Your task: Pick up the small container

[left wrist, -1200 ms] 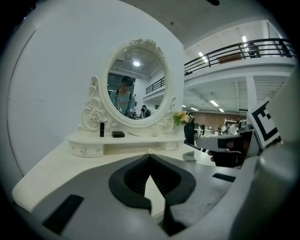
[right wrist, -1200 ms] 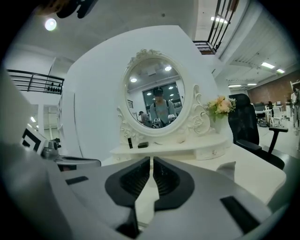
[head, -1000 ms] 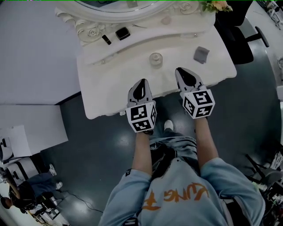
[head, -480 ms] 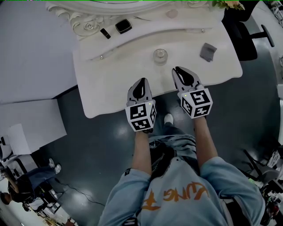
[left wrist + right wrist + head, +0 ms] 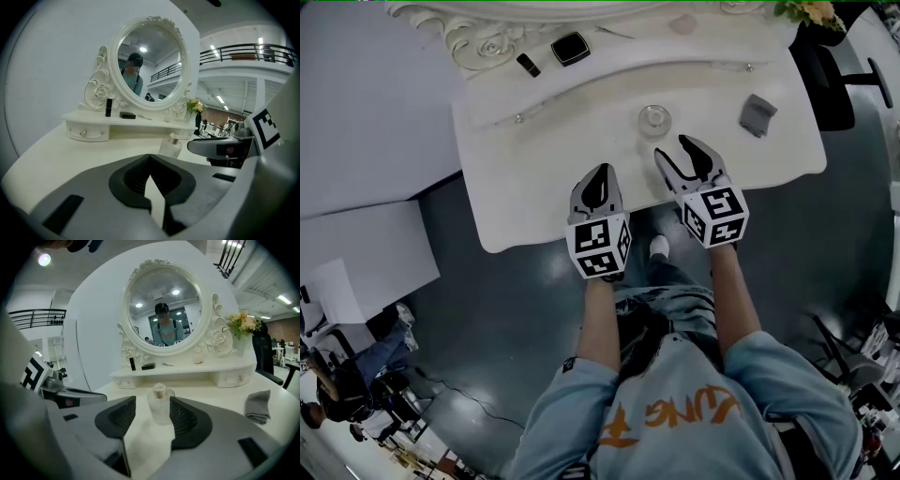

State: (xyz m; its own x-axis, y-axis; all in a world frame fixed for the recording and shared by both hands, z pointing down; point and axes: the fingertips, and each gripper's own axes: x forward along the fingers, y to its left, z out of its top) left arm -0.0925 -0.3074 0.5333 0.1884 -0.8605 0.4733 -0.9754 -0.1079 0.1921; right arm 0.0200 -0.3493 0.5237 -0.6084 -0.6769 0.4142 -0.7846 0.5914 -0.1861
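Note:
The small container (image 5: 654,120), a clear glass bottle with a round cap, stands upright on the white dressing table (image 5: 534,159). My right gripper (image 5: 679,153) sits just short of it, and its jaws are opening. In the right gripper view the bottle (image 5: 159,404) shows in the gap of the right gripper (image 5: 152,422), with neither pad touching it. My left gripper (image 5: 598,180) hovers over the table's front edge with its jaws shut and nothing in them. In the left gripper view the left gripper (image 5: 150,158) has the bottle (image 5: 171,146) ahead and to the right.
A folded grey cloth (image 5: 757,114) lies to the right of the bottle. On the raised back shelf rest a black compact (image 5: 570,47) and a lipstick (image 5: 527,64), below an oval mirror (image 5: 161,310). Flowers (image 5: 243,322) and a black chair (image 5: 830,84) are at the right.
My right gripper's jaws have gone from shut to open, and its tips now point at the bottle from closer. The left gripper has stayed where it was.

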